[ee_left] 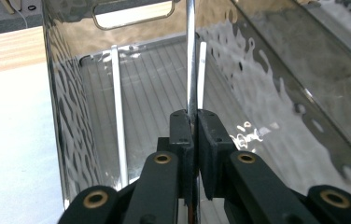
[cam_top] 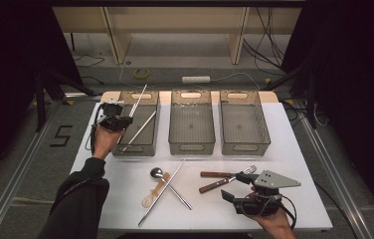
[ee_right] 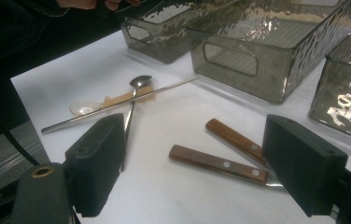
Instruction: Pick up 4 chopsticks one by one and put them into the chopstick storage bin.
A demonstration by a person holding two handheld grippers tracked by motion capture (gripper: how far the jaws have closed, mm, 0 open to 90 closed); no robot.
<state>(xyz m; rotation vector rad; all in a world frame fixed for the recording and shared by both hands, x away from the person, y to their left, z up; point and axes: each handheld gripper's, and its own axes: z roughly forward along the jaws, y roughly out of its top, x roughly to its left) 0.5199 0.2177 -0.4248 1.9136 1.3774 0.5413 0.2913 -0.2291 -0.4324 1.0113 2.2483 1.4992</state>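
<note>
My left gripper (cam_top: 111, 118) hangs over the near left corner of the left grey bin (cam_top: 125, 149), shut on a metal chopstick (cam_top: 138, 99) that slants up and away over the bin. In the left gripper view the jaws (ee_left: 193, 135) pinch that chopstick (ee_left: 191, 70). A second chopstick (cam_top: 140, 128) leans inside the same bin. My right gripper (cam_top: 235, 187) rests open near the table's front right, its pads (ee_right: 96, 163) spread on either side of two wooden-handled utensils (ee_right: 215, 163) without touching them.
Two more grey bins (cam_top: 191, 144) (cam_top: 244, 147) stand in a row to the right. On the white tabletop (cam_top: 294, 149) lie a metal spoon (cam_top: 157, 173), a long chopstick (cam_top: 161, 193), a pale spoon (cam_top: 151, 196) and a fork and knife (cam_top: 215, 180).
</note>
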